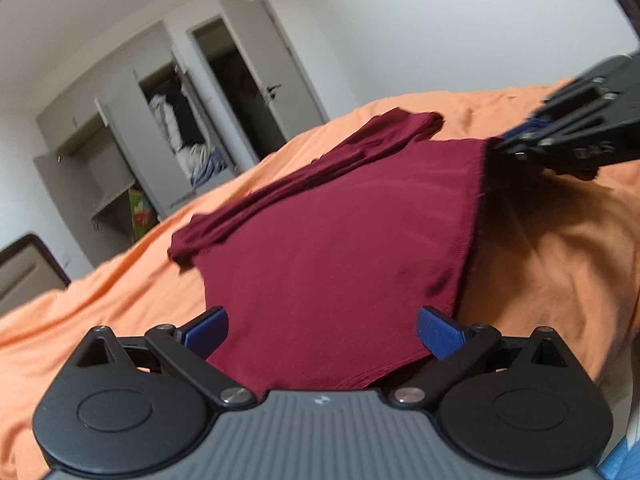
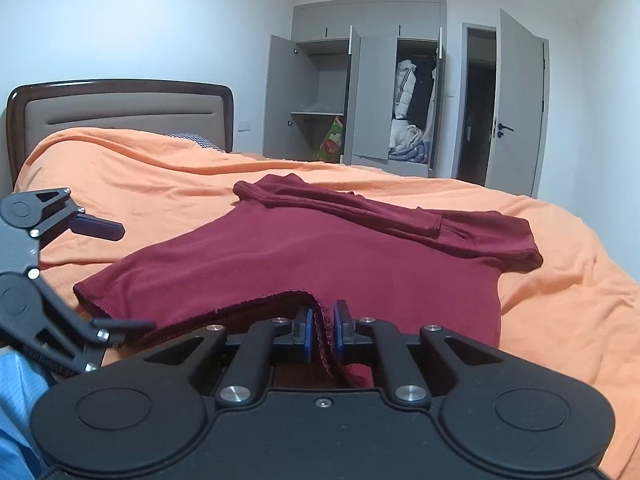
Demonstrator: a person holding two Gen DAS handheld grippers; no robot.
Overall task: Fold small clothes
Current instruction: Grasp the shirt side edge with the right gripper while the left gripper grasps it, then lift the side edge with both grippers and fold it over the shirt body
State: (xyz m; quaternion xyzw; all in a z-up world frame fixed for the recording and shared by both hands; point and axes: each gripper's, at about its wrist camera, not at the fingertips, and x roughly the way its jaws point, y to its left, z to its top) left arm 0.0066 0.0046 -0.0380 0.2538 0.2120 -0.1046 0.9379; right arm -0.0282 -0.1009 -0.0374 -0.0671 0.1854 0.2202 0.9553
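Currently: maroon shirt [image 2: 304, 256] lies spread on the orange bedsheet [image 2: 160, 176], partly folded, one sleeve [image 2: 352, 204] laid across the far part of the body.

Right gripper [image 2: 321, 330]: jaws clenched on the shirt's near hem, a pinch of fabric squeezed between the blue pads [image 2: 307, 332]. Hem rises slightly off the sheet at the pinch and runs left toward the shirt's corner. In the left wrist view the same gripper [image 1: 516, 142] comes in from the upper right, tips at the shirt's far right corner.

Left gripper [image 1: 322, 330]: released, blue fingers [image 1: 440, 332] spread wide, shirt's near edge sitting between them and under the gripper body. Neither finger presses the cloth as far as I can tell. From the right wrist view, left gripper [image 2: 120, 276] sits at the left edge, fingers apart, lower one just beside the hem corner, upper one over bare sheet.

Background: headboard [image 2: 120, 108], grey wardrobe [image 2: 372, 92] with doors open and clothes inside, room door [image 2: 516, 100] ajar. Blue sleeve [image 2: 16, 400] at lower left.
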